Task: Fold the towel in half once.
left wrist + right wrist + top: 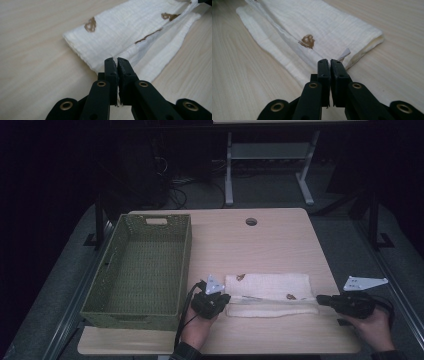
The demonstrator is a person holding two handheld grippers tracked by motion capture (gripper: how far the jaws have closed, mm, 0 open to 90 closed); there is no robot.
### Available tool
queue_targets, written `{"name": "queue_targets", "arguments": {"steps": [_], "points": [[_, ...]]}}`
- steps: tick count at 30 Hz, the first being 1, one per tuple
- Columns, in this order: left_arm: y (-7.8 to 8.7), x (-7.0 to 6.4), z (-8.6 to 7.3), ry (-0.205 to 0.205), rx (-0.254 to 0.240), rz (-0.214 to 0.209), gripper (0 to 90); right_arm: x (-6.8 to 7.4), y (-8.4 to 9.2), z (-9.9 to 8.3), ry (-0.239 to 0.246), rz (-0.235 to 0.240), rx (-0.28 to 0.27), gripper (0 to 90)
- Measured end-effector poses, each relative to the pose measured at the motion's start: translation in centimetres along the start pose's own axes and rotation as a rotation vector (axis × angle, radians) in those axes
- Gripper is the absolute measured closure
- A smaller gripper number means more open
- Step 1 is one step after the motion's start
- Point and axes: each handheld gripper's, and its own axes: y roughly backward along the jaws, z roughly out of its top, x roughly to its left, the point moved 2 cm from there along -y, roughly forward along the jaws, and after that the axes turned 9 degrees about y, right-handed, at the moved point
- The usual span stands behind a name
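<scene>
two hand-held grippers pinch a folded white cloth (270, 293) lying on the wooden table (280, 240): the left gripper (226, 298) grips its left end, the right gripper (320, 300) its right end, beside a green basket (142, 270).

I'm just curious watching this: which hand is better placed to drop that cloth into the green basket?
Probably left: the left gripper pinches the cloth's end right beside the basket; the right gripper pinches the far end.

High view dim with a black surround (gripper views bright, evenly lit, soft toward the far edges).
</scene>
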Motion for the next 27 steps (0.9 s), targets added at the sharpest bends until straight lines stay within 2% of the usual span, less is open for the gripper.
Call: {"name": "queue_targets", "arguments": {"steps": [7, 9, 12, 16, 21, 27], "points": [[-0.6, -0.2, -1.0, 0.010, 0.072, -0.033, 84.0, 0.2, -0.4, -0.7, -0.016, 0.022, 0.050, 84.5], [-0.4, -0.3, -0.8, 0.011, 0.064, -0.042, 77.4, 0.2, -0.2, -0.8, -0.019, 0.022, 0.047, 76.6], [0.2, -0.6, -0.2, -0.020, 0.037, -0.042, 68.8, 0.0, 0.5, -0.7, -0.030, 0.004, 0.003, 69.6], [-0.2, -0.3, 0.4, -0.022, 0.028, -0.025, 60.9, -0.4, 0.8, -0.3, -0.038, -0.024, -0.023, 66.4], [-1.1, 0.4, 2.1, -0.033, 0.004, 0.004, 56.0, -1.4, 0.1, 1.1, -0.013, -0.057, -0.028, 62.5], [-2.5, 1.9, 4.2, -0.038, -0.026, 0.043, 55.7, -3.1, -1.5, 2.7, 0.001, -0.082, -0.024, 62.7]]}}
